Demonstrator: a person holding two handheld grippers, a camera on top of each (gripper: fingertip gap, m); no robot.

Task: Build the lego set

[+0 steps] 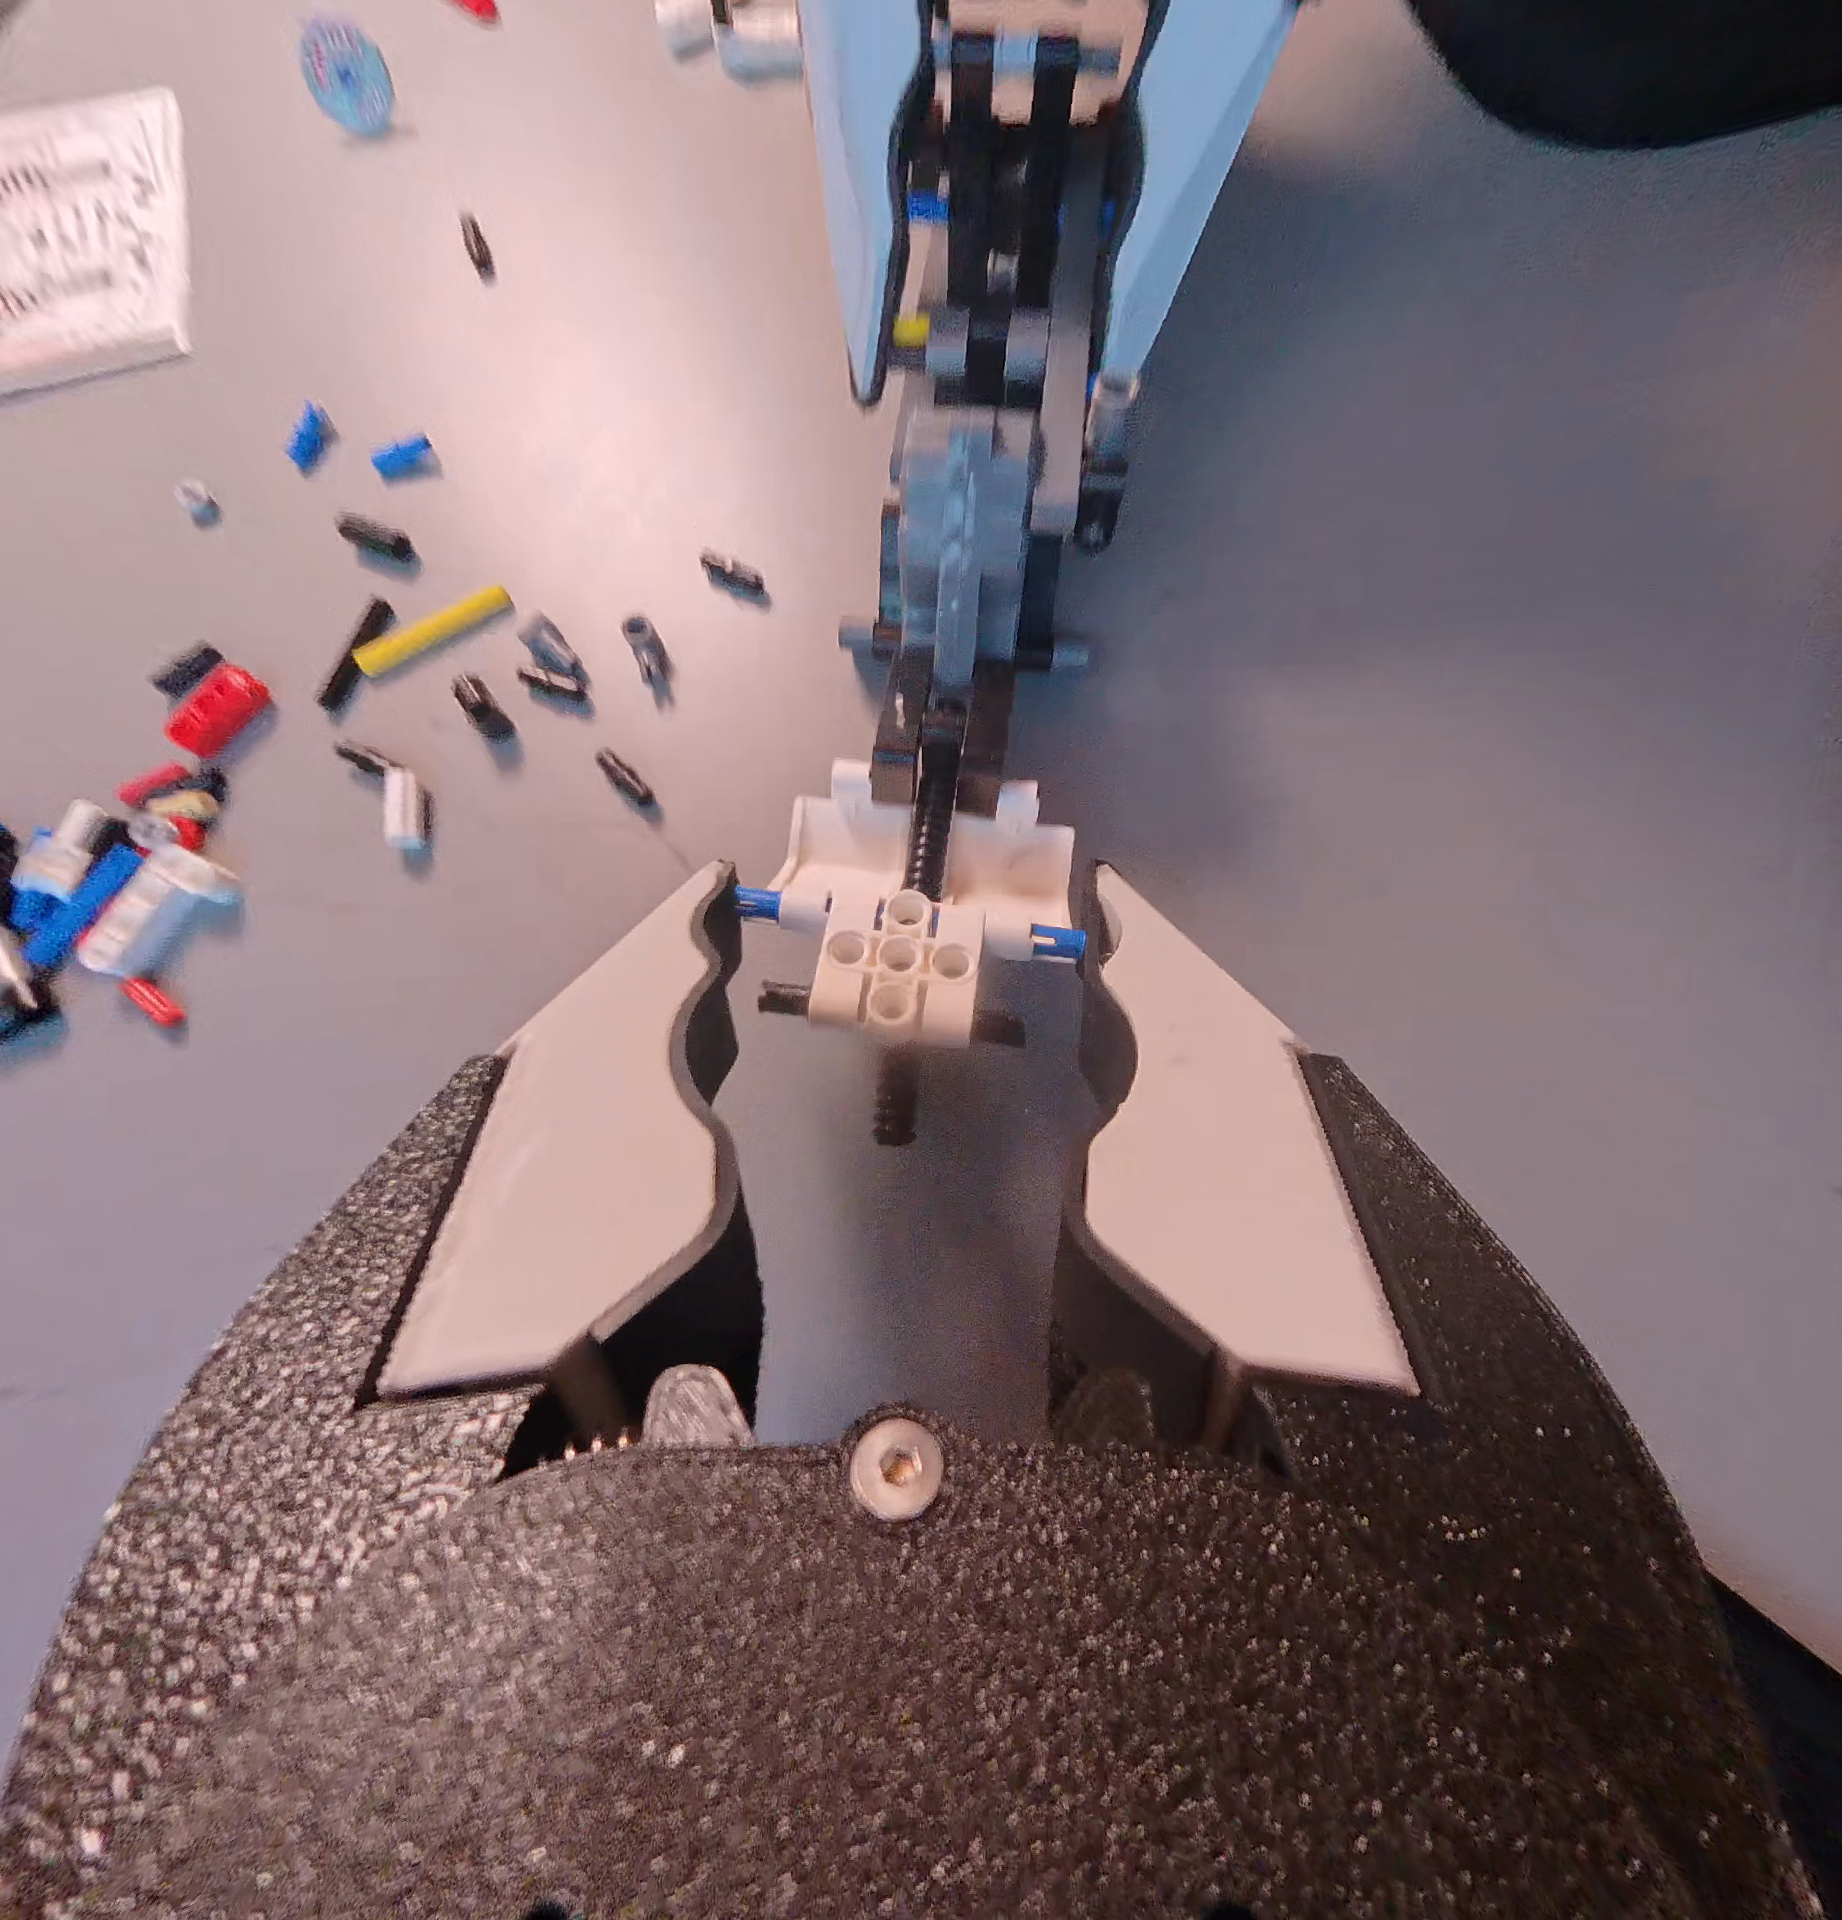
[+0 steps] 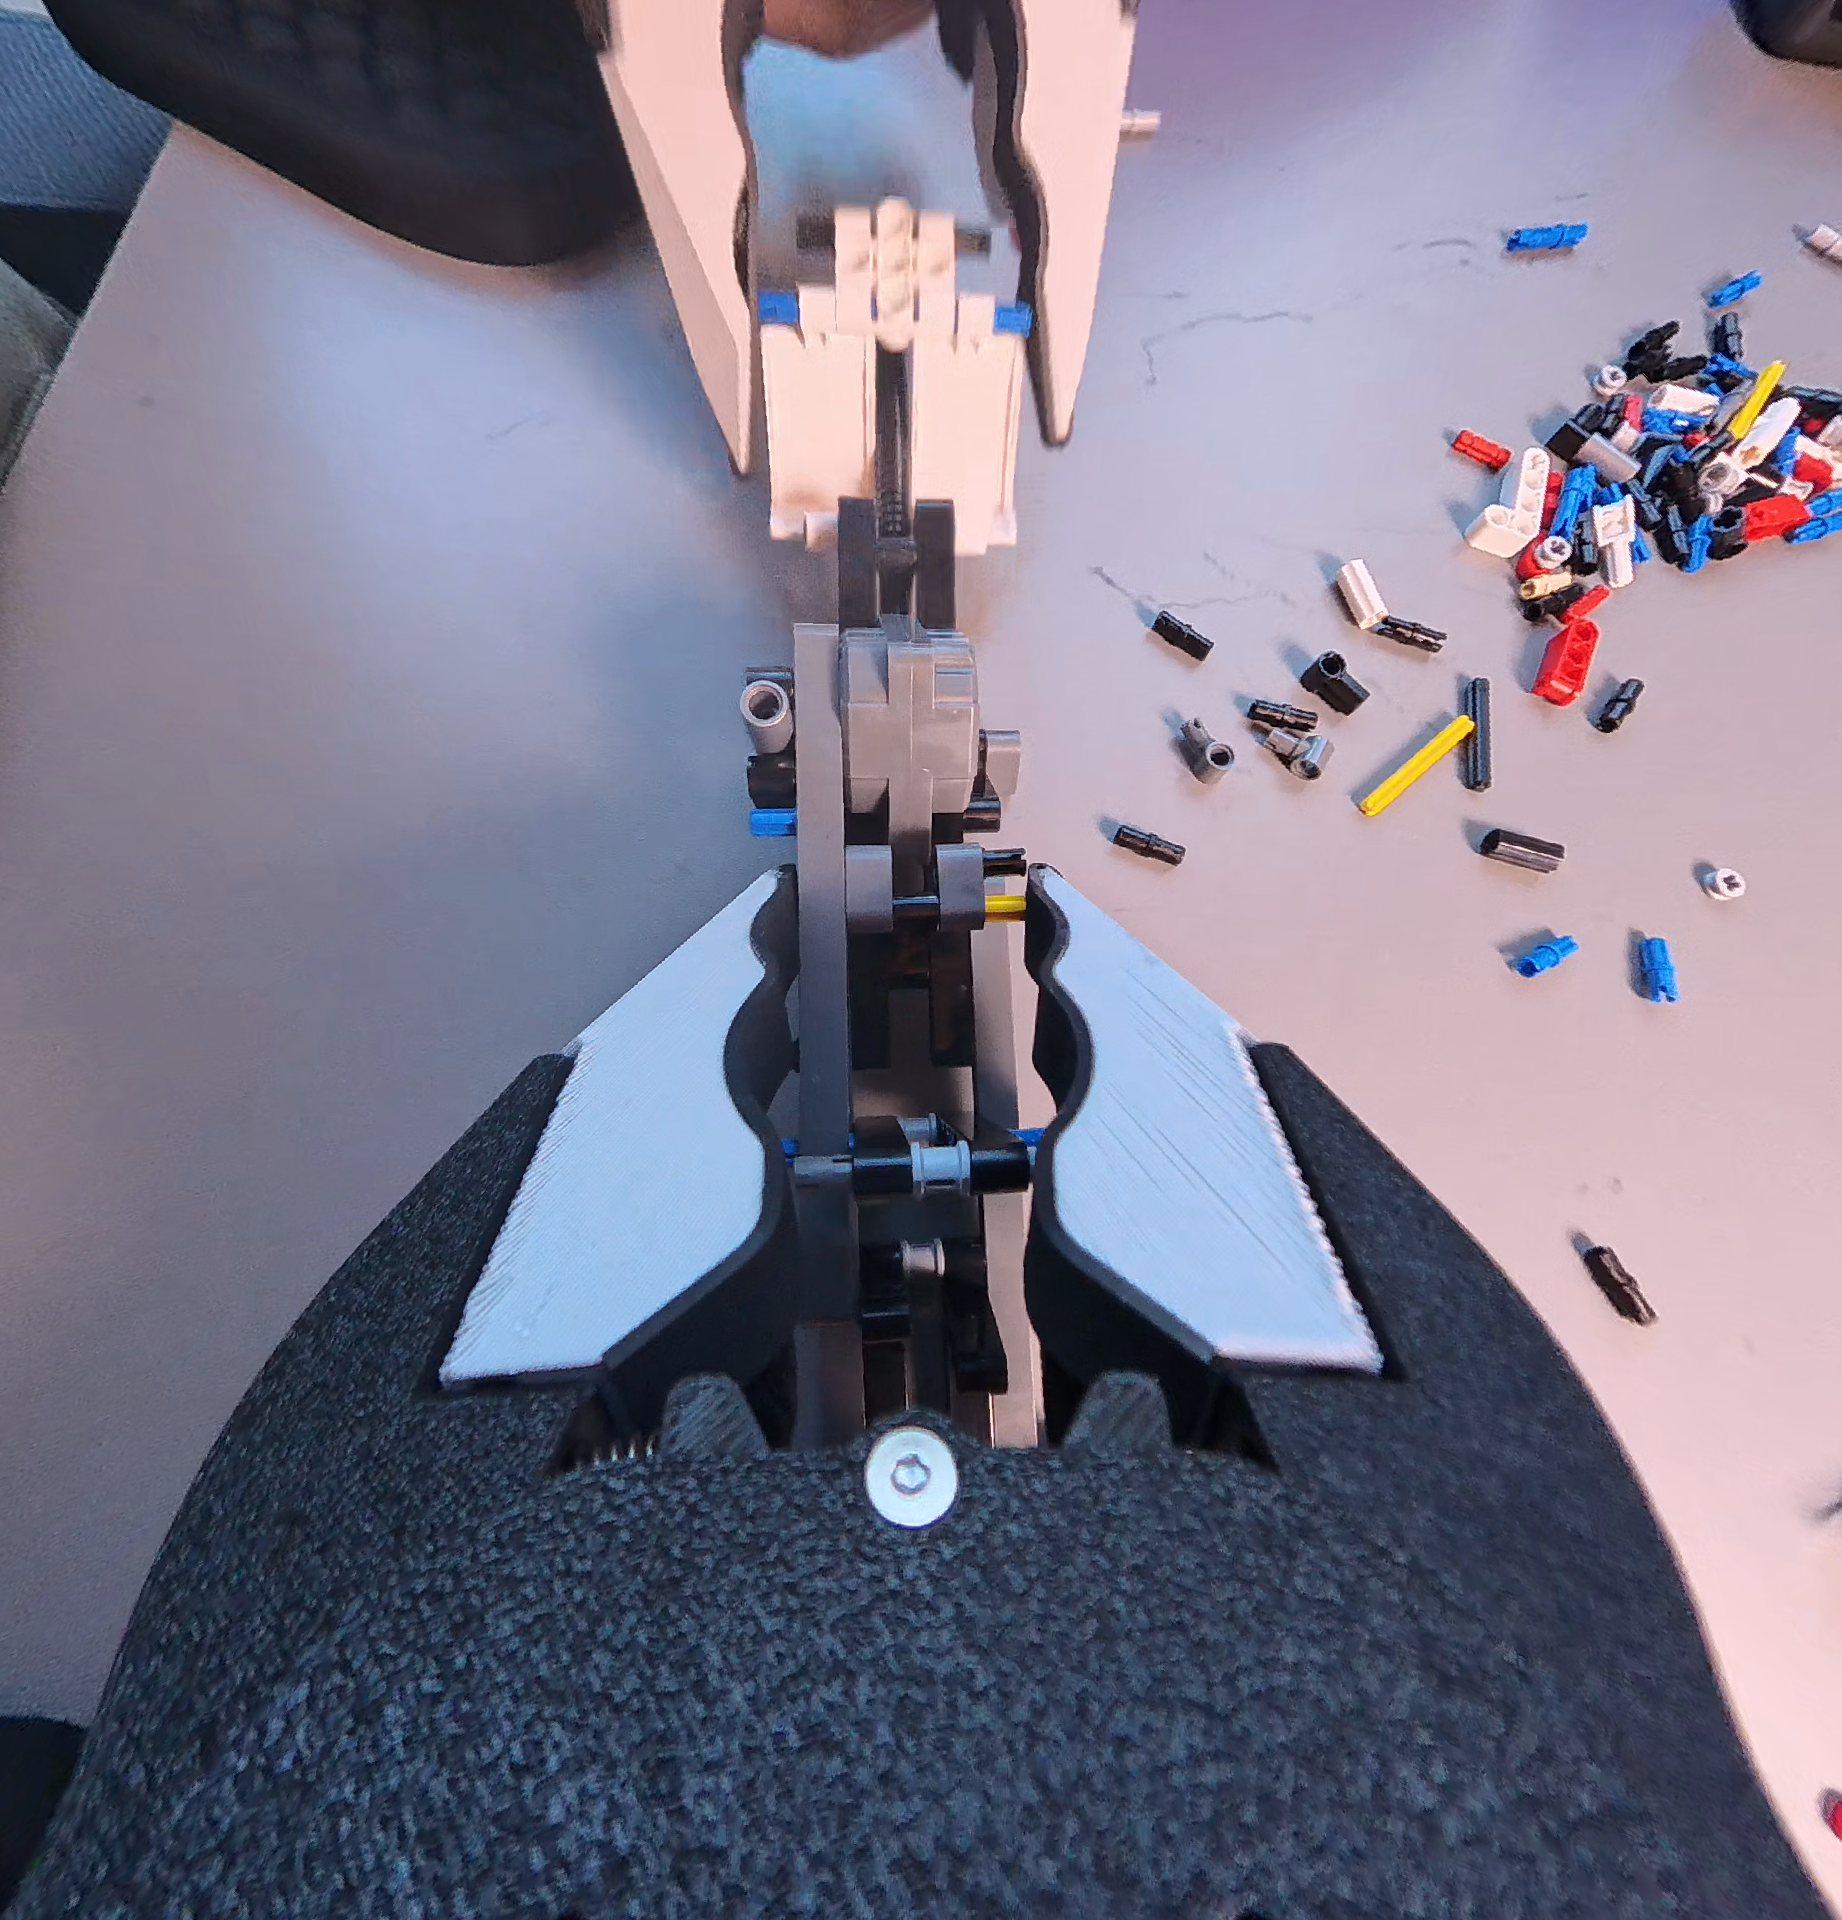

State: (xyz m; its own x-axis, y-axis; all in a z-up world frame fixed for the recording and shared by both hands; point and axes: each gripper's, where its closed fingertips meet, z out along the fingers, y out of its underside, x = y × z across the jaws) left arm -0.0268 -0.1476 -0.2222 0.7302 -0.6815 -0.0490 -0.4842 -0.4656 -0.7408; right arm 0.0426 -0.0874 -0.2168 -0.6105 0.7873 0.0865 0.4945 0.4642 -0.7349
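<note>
My right gripper (image 2: 909, 904) clamps the grey-black body of the lego assembly (image 2: 901, 748) above the table (image 2: 377, 623). My left gripper (image 1: 909, 914) seems to pinch the white end's blue pins (image 1: 1057, 940), though blur hides contact. I should squeeze evenly and keep both ends aligned.

Grippers: two
Lego assembly (image 2: 901, 748): one
Yellow axle (image 2: 1413, 764): one, loose, at 3 o'clock of the assembly
Loose pile of pieces (image 2: 1717, 468): one, too many to count
</note>
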